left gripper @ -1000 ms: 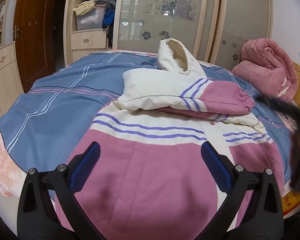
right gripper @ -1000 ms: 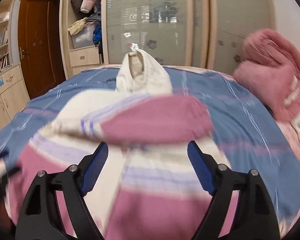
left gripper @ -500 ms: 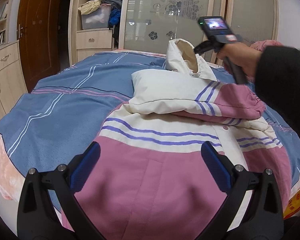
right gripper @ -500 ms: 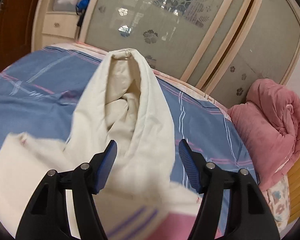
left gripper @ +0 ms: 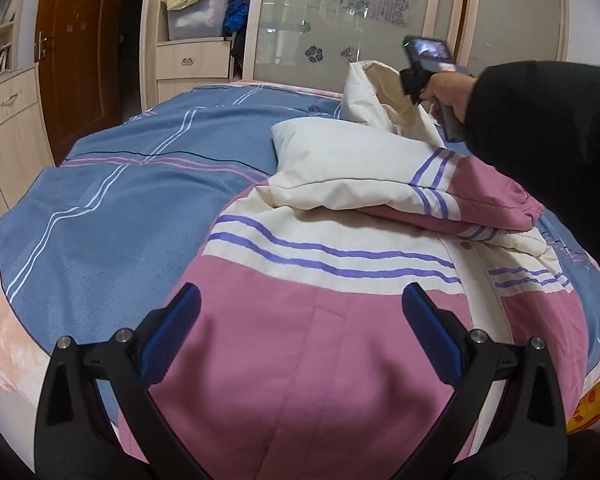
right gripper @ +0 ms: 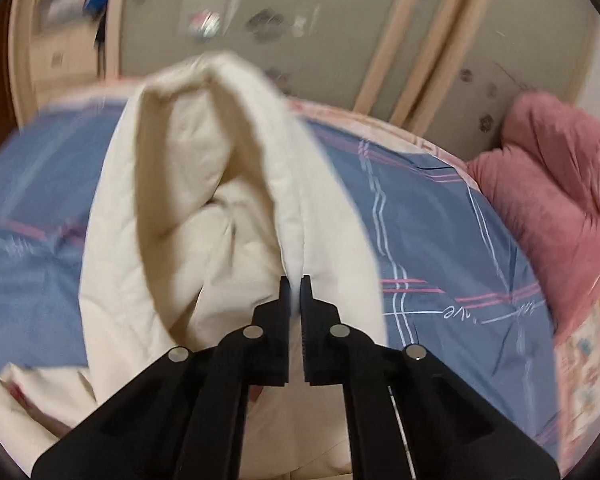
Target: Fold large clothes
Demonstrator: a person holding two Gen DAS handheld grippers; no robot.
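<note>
Right wrist view shows the right gripper (right gripper: 295,286) pressed together on the edge of the cream hood (right gripper: 220,184), the fabric pinched in the thin slit between its jaws. The hood stands up in a soft arch toward twelve o'clock of the tongs, its lining creased and slumped inward. The frame is blurred, so how deep the bite goes I cannot tell.

From the left wrist view, the jacket (left gripper: 340,280) lies spread on the blue striped bedspread (left gripper: 120,208), pink lower panel nearest the camera, cream band with purple stripes beyond it. One sleeve (left gripper: 400,184) is folded across the chest and lies on top of the body. The left gripper (left gripper: 300,320) hovers spread wide over the pink panel, gripping nothing. At about two o'clock the right hand (left gripper: 448,96) holds its tool against the hood.

The jacket looks padded and puffy: soft, bulky, probably light for its size, with no stiffness to hold a crease. I judge it will spring back after a fold unless pressed flat. The shell looks smooth and may slide in a shallow pinch, so seamed edges such as the hood rim, hem and cuff seem the surest holds. Laying the hood down over the chest likely needs only one gripper; the hem, at six o'clock of the left tongs, would suit two, one at each corner.

A rolled pink blanket (right gripper: 556,184) lies at three o'clock, well apart from the jacket.
</note>
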